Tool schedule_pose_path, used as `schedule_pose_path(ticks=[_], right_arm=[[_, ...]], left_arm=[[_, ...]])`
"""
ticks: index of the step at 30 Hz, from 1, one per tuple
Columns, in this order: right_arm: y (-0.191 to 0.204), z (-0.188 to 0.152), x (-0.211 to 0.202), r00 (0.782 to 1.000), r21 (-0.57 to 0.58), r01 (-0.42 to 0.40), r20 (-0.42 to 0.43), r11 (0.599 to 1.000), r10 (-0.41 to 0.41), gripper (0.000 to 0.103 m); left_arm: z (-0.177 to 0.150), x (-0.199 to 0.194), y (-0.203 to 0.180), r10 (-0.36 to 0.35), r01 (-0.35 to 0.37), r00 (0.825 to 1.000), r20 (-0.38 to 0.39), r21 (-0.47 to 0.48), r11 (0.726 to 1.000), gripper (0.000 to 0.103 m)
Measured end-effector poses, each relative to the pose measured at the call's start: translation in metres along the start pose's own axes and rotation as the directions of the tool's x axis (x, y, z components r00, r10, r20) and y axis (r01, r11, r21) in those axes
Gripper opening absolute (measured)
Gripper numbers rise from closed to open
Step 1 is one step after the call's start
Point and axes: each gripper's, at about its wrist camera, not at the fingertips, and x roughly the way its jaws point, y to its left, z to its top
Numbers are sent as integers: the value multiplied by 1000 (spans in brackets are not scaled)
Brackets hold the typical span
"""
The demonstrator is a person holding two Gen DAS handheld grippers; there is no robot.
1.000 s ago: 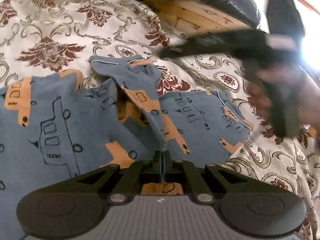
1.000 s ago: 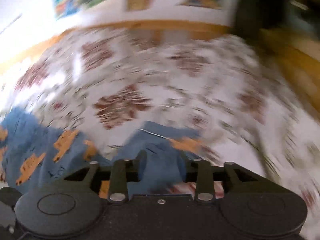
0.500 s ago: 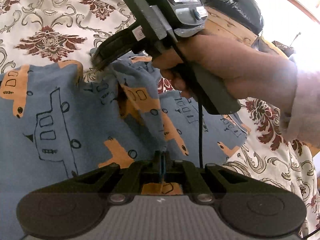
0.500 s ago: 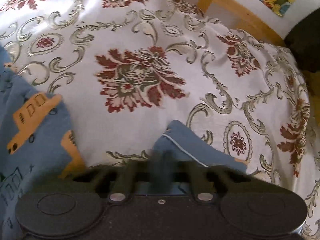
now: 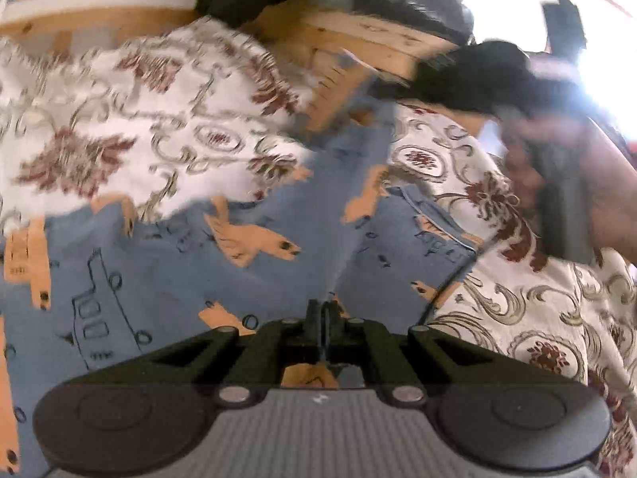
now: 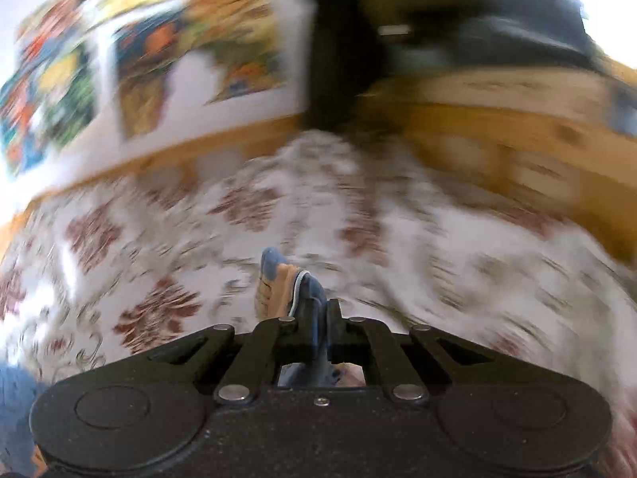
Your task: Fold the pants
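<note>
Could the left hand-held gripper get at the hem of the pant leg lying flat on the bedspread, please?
Probably not as things stand: the left hand-held gripper is shut on the pants, so it would have to let go first. The flat leg's hem itself lies uncovered ahead.

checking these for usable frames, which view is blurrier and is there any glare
Right wrist view: heavy motion blur smears the bedspread and wall posters; only the right gripper and pinched pants stay sharp. Left wrist view: milder blur, but window glare washes out the upper right.
</note>
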Motion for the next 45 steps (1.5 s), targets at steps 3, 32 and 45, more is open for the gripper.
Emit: schedule_pose_path(ticks=[3, 32, 45], right_arm=[[-32, -31, -32, 995, 96, 100, -26, 990, -98, 3], [-100, -86, -49, 981, 321, 183, -118, 929, -152, 8], [-78, -103, -48, 959, 58, 254, -147, 965, -243, 33]], left_arm=[[-1, 2, -12, 12, -11, 1000, -15, 62, 998, 2], [-14, 3, -34, 118, -101, 991, -61, 230, 968, 2], [-18, 0, -15, 65, -50, 988, -139, 109, 993, 12]])
